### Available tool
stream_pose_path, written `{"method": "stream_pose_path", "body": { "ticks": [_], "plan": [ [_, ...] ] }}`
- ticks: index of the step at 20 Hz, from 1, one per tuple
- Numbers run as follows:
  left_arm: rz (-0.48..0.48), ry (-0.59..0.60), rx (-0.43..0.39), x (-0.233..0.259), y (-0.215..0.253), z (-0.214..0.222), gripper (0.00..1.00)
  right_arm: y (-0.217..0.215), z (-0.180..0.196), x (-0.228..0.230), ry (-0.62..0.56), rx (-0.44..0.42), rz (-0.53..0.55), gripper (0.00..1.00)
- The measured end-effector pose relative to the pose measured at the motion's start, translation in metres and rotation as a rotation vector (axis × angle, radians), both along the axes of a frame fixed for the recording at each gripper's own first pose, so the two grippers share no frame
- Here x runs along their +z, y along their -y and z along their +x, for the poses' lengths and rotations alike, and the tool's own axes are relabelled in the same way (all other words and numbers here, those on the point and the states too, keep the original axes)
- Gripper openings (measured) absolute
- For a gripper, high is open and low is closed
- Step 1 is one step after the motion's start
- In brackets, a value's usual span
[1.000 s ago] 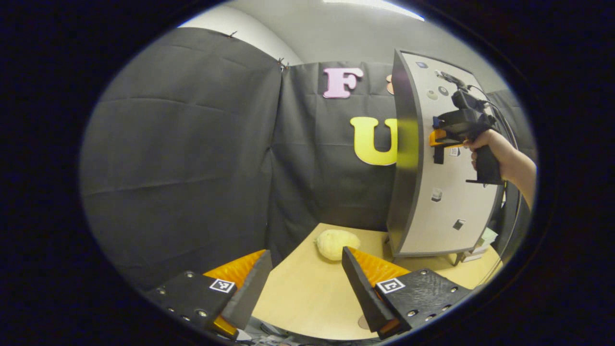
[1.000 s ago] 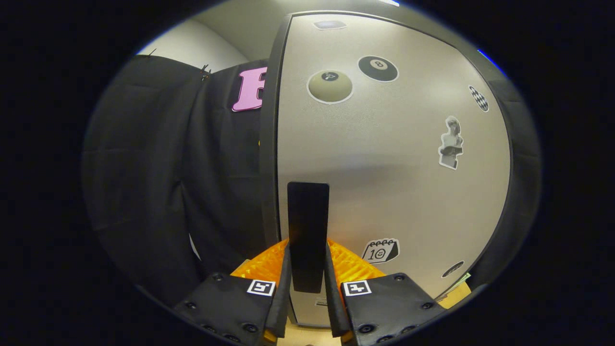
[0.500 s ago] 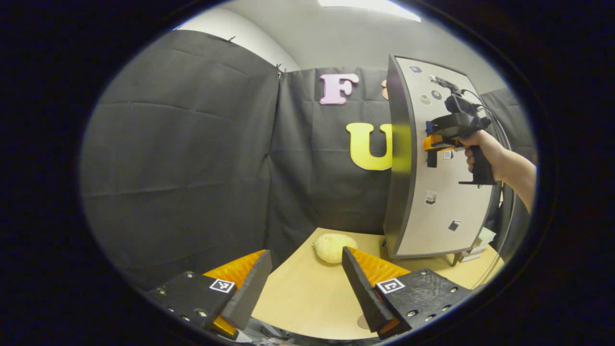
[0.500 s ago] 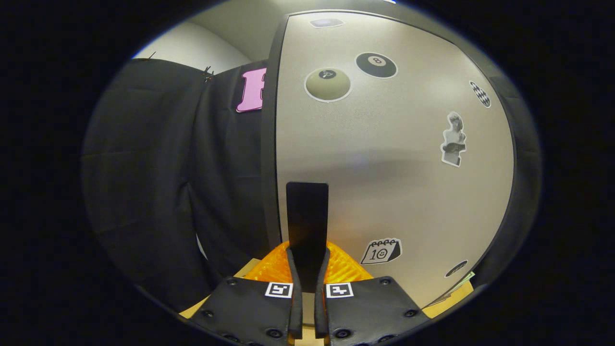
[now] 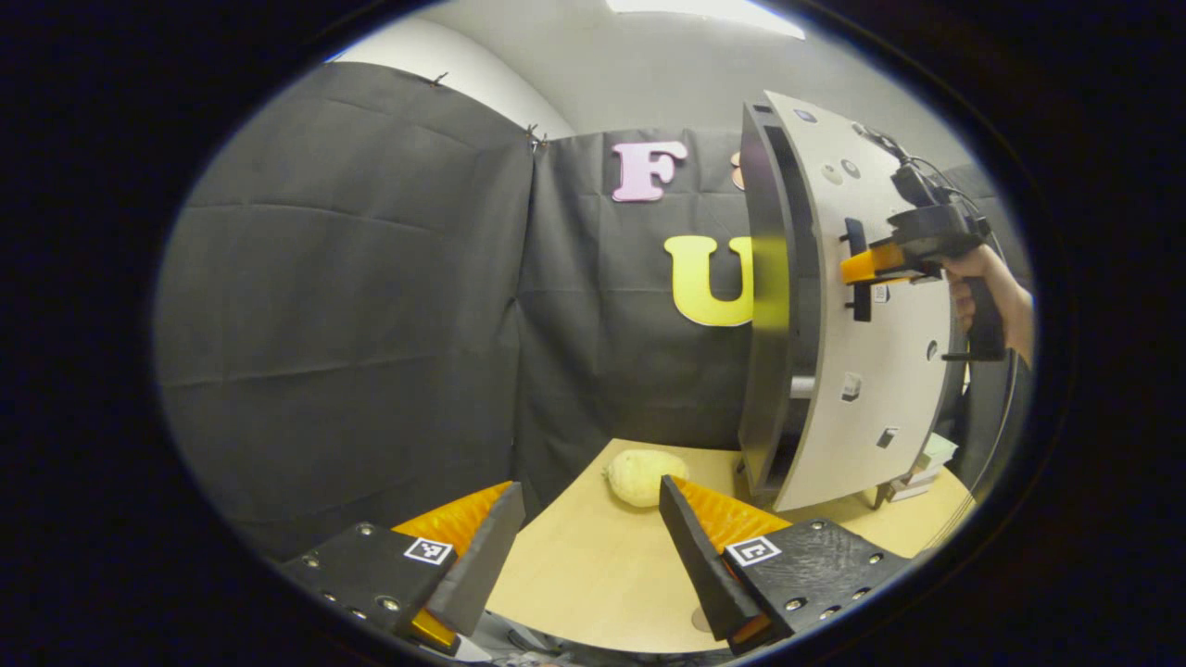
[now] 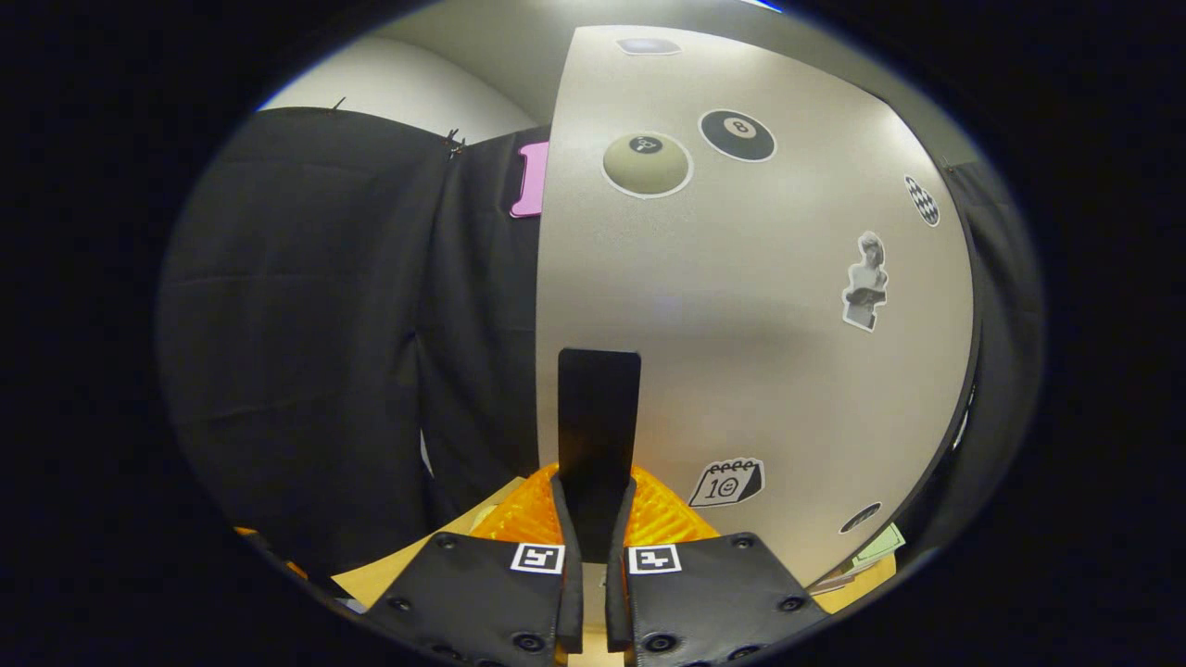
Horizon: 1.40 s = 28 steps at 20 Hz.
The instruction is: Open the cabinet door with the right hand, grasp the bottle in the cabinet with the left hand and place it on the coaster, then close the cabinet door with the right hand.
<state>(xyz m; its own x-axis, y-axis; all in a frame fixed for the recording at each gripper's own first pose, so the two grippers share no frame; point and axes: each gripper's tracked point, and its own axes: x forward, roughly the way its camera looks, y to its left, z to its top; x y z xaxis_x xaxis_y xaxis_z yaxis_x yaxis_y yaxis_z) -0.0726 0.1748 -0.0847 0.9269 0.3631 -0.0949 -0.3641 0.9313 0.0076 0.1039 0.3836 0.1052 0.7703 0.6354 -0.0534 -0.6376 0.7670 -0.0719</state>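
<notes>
- In the right gripper view, the right gripper [image 6: 593, 519] is seen at the bottom, its fingers [image 6: 567, 556] brought close together and clamped on the lower end of the door handle [image 6: 598, 421], a dark upright bar that rises between them.
- The handle is fixed near the free edge of the cabinet door [image 6: 760, 315], a pale panel that carries several stickers [image 6: 647, 164]; the panel stands directly behind the fingers.
- In the left gripper view, the left gripper [image 5: 593, 547] is held low over the worktop [image 5: 593, 574], with its fingers [image 5: 482, 556] wide apart and nothing between them.
- Beyond those fingers, a pale rounded object [image 5: 644, 474] is seen lying on the worktop, near the foot of the cabinet [image 5: 769, 306] and on its side facing the booth wall.
- Farther off in the same view, the cabinet door [image 5: 880, 371] is seen swung partly away from the cabinet, so that a dark gap shows between the door's free edge and the cabinet's front.
- The right gripper [image 5: 857, 269] is seen there against the door, at the handle [image 5: 860, 269], held by a hand [image 5: 987, 287].
- A small part of something light is glimpsed inside the gap, at mid height of the cabinet; whether it is the bottle cannot be told.
- A small round shape [image 5: 701, 619] is partly seen on the worktop by the left gripper's fingers; whether it is the coaster cannot be told.
</notes>
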Motion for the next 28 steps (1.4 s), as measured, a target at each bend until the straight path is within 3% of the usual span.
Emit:
{"method": "stream_pose_path", "body": {
  "ticks": [5, 12, 27, 28],
  "plan": [
    [-0.003, 0.005, -0.014, 0.001, 0.004, -0.003, 0.91, 0.018, -0.013, -0.002, -0.002, 0.038, 0.0, 0.11],
    [0.04, 0.013, -0.113, 0.012, 0.053, 0.005, 0.91, 0.045, -0.021, -0.005, -0.012, 0.04, 0.026, 0.09],
    [0.024, -0.002, -0.311, 0.007, 0.142, 0.036, 0.89, 0.117, -0.037, -0.008, -0.014, -0.124, 0.099, 0.07],
    [0.024, -0.002, -0.326, 0.008, 0.149, 0.041, 0.91, 0.122, -0.037, -0.008, -0.01, -0.139, 0.099, 0.11]
  ]
}}
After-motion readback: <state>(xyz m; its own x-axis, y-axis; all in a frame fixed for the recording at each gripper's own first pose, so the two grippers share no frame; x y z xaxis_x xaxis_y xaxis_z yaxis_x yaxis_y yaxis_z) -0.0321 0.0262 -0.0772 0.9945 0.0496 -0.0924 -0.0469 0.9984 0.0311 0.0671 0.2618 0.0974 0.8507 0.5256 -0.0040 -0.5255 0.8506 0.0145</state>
